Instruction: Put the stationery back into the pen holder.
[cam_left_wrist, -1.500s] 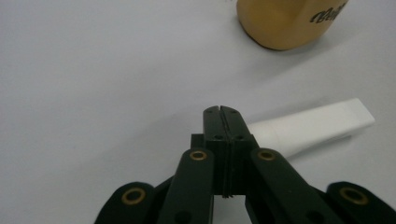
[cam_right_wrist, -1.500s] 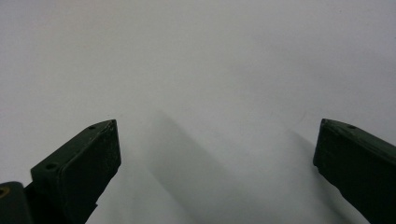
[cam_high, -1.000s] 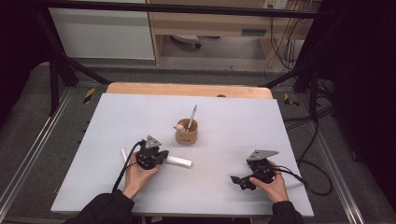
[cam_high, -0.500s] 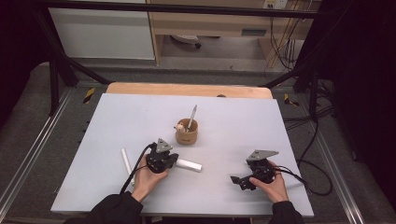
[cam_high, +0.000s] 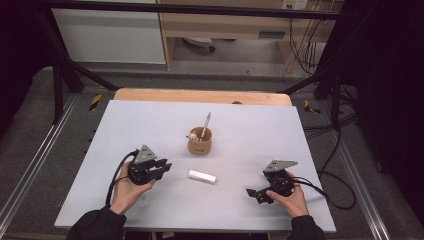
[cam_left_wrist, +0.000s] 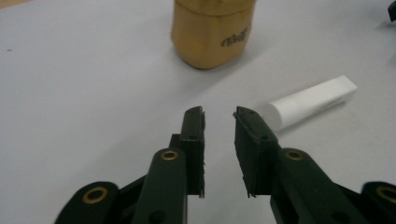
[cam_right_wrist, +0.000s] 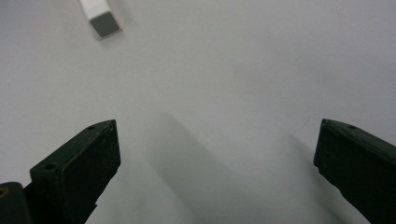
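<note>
1. The left hand-held gripper (cam_high: 161, 167) has drawn back to the left, away from the white stick (cam_high: 202, 176) it was at half a second ago. Its jaws have just been opening; they stand a little apart with nothing between them.
2. The white stick lies flat on the grey desk (cam_high: 250, 125), just in front of the wooden cup (cam_high: 200, 141), about where it lay half a second ago.
3. The right hand-held gripper (cam_high: 256, 194) rests near the desk's front edge as before, jaws wide apart and empty.
4. In the left gripper view, the cup's top is cut off by the frame, and the print on its side is too blurred to read.
5. A thin pen-like item (cam_high: 205, 126) stands in the cup; a small pale thing on the rim is too small to make out.
</note>
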